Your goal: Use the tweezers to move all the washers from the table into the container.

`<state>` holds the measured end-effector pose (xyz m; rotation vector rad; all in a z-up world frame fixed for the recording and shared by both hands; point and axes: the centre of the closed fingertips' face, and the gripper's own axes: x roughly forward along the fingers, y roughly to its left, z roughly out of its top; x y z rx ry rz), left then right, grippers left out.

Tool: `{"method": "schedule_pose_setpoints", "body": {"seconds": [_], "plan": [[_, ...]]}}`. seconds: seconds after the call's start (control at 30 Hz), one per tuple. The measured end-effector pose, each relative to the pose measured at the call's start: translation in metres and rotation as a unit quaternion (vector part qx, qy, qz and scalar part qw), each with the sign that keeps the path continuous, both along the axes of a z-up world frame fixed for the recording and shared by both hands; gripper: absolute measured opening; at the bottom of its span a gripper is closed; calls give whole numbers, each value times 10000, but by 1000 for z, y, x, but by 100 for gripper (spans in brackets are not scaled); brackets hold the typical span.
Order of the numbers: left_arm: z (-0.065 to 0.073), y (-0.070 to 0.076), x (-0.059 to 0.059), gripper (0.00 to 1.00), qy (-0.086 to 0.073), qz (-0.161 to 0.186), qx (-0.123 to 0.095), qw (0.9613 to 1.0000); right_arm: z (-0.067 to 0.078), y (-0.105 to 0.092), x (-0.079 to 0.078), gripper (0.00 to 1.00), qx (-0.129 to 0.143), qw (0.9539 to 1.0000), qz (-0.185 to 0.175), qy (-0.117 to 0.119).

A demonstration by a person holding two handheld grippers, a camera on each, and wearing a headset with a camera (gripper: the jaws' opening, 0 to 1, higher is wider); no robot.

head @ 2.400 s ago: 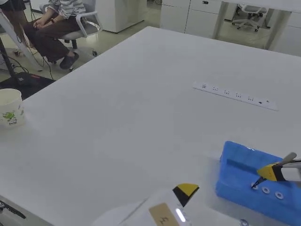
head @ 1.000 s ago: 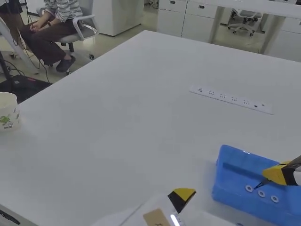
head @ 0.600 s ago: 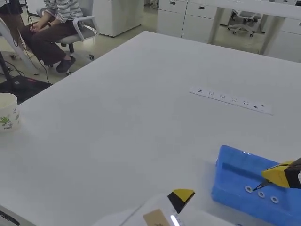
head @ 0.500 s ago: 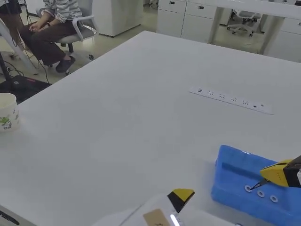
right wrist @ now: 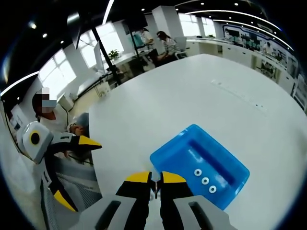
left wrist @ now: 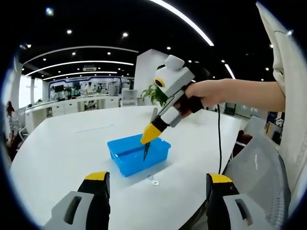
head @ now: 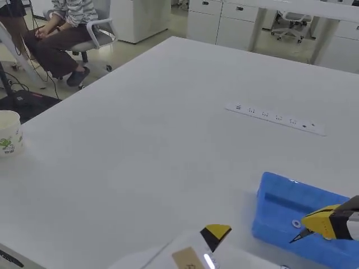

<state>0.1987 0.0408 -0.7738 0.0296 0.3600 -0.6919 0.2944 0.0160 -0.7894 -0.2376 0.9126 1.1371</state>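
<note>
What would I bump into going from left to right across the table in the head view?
White paper cup with a green print → the left gripper's yellow-tipped finger → blue plastic container.

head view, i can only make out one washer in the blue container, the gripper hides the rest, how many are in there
observer: the right gripper view shows three washers in a row inside the blue container.
operator: any on the table
observer: yes, the left gripper view shows two washers on the table, just outside the container.
operator: is the left gripper holding anything
observer: no, the left gripper is open, its fingers wide apart with nothing between them.
</note>
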Motion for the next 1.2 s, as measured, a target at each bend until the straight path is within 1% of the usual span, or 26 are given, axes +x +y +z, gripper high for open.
{"method": "schedule_pose_setpoints", "body": {"seconds": [0.17,0.2,0.23,0.3,0.5,0.67,1.0,1.2], "plan": [[0,0,0,84,6,-7,0,10000,-10,-2,-6,3,-50,9999,-49,97],[1,-1,0,84,7,-11,-21,10000,-12,-3,-6,3,-65,9999,-57,119],[3,-2,0,85,-25,-25,-75,10000,-14,-3,-7,3,-83,9999,-52,127],[3,-1,0,84,-22,-25,-101,9999,-18,-5,-8,3,-136,9998,-63,149],[2,0,0,84,-4,-22,-81,10000,-24,-5,-9,3,-187,9996,-80,181],[1,0,0,84,10,-25,-58,10000,-34,-6,-10,3,-322,9993,-30,165],[1,1,0,84,13,-25,-40,10000,-43,-4,-14,3,-378,9990,15,230],[0,0,1,84,26,-30,-27,10000,-46,-6,-13,4,-434,9988,25,220]]}}
